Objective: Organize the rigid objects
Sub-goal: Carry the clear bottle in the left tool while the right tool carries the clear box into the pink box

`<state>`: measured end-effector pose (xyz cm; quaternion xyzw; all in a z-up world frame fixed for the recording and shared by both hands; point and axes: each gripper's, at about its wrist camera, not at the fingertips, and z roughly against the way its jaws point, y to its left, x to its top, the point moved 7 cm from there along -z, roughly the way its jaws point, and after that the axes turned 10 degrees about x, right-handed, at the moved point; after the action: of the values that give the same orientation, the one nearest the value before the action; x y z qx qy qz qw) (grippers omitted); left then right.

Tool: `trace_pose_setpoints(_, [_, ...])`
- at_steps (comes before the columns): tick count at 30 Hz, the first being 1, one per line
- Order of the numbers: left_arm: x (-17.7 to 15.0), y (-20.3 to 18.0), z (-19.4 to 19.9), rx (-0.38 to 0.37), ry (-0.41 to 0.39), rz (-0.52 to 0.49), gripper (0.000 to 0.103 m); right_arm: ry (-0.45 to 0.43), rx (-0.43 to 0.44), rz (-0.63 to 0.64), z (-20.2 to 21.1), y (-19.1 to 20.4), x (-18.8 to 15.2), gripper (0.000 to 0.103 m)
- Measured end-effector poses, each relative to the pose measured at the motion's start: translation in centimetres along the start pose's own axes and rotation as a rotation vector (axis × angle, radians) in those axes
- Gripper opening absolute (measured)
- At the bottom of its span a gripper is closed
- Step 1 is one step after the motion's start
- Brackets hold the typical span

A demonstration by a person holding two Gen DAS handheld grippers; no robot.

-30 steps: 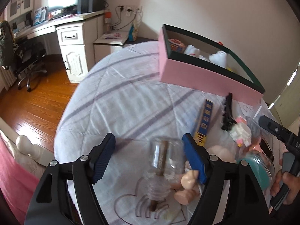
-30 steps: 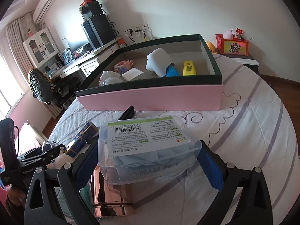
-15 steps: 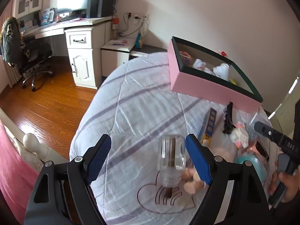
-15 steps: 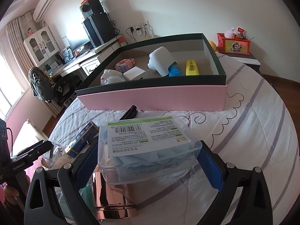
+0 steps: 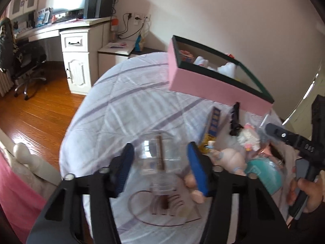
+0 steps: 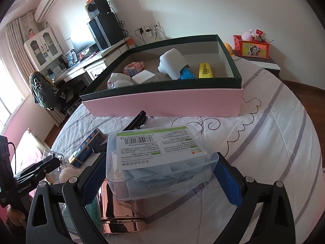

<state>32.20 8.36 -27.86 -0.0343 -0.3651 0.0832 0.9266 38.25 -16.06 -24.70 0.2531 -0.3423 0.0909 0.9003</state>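
Grippers over a striped bedspread (image 5: 126,109), each with something clear between blue pads.

Left gripper (image 5: 160,168): jaws just closing in around a clear plastic jar (image 5: 159,158) with a brown stick inside, pads hard up against its sides or nearly so; whether actually pressing, impossible to tell through the blur. Jar upright on the bedspread, above a drawn heart outline, with a pale doll (image 5: 227,160), a teal round tub (image 5: 264,174), a blue-and-yellow carton (image 5: 213,122) and a black clip (image 5: 235,118) close on its right. Right gripper (image 6: 160,174): clamped on a clear lidded box (image 6: 160,162) with a barcode label, raised above a shiny copper tin (image 6: 119,211). Beyond both, pink box (image 6: 162,103) with a dark green rim, open, holding white, blue and yellow items.
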Motion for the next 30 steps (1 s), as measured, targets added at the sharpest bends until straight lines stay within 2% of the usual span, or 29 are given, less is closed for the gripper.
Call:
trace_pose_setpoints(2, [-0.1, -0.5, 0.2, -0.021, -0.012, -0.001, 0.039, 0.000, -0.001, -0.001, 0.0, 0.0, 0.0, 0.098])
trace_pose_setpoints(6, [0.0, -0.9, 0.2, -0.041, -0.010, 0.001, 0.030, 0.001, -0.002, 0.001, -0.1, 0.0, 0.1, 0.098])
trace_pose_setpoints(15, [1.3, -1.6, 0.8, -0.026, -0.035, -0.016, 0.030, -0.023, 0.000, 0.037, 0.5, 0.7, 0.7, 0.098])
trace_pose_setpoints(21, [4.6, -4.7, 2.2, -0.030, -0.105, -0.109, 0.030, -0.055, 0.001, 0.069, 1.2, 1.4, 2.5, 0.098])
trace_pose_setpoints(25, [7.7, -8.0, 2.4, -0.061, -0.151, -0.181, 0.030, -0.084, -0.010, 0.098, 1.8, 1.7, 4.6, 0.098])
trace_pose_setpoints(30, [11.5, -12.1, 0.7, -0.076, -0.152, -0.259, 0.030, -0.127, -0.057, 0.136, 1.8, 1.2, 8.3, 0.098])
